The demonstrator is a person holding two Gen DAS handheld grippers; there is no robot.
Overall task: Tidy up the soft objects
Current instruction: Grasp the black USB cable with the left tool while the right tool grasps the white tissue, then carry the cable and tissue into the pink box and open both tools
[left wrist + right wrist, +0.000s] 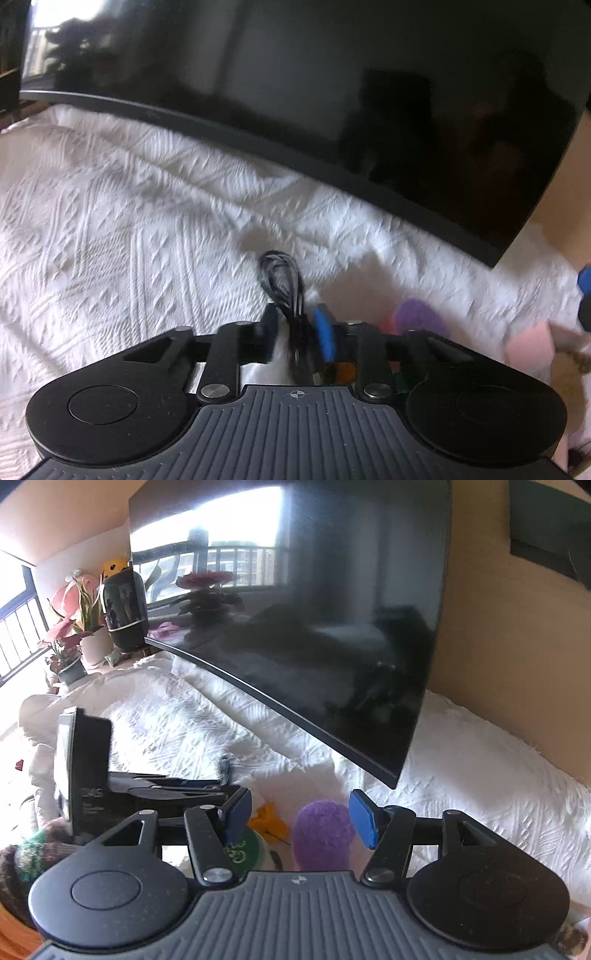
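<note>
My left gripper (pixel 297 325) is shut on a dark grey knitted piece (pixel 282 280) that sticks up between the blue pads, above the white textured bedspread (pixel 110 229). A purple soft object (pixel 421 317) and a pink one (pixel 532 347) lie to its right. My right gripper (pixel 299 818) is open; a purple fuzzy object (pixel 323 834) sits between its fingers, untouched. A yellow soft piece (pixel 267 821) and a green-and-white item (pixel 245 851) lie by the left finger. The left gripper's body (pixel 110 775) shows at the left of the right wrist view.
A large dark curved screen (pixel 314 627) stands on the white bedspread (pixel 480 775) just ahead. Potted plants (pixel 74 627) and a dark vase (pixel 123 609) stand at the far left by a window. A brown-green knitted item (pixel 22 856) lies at the lower left.
</note>
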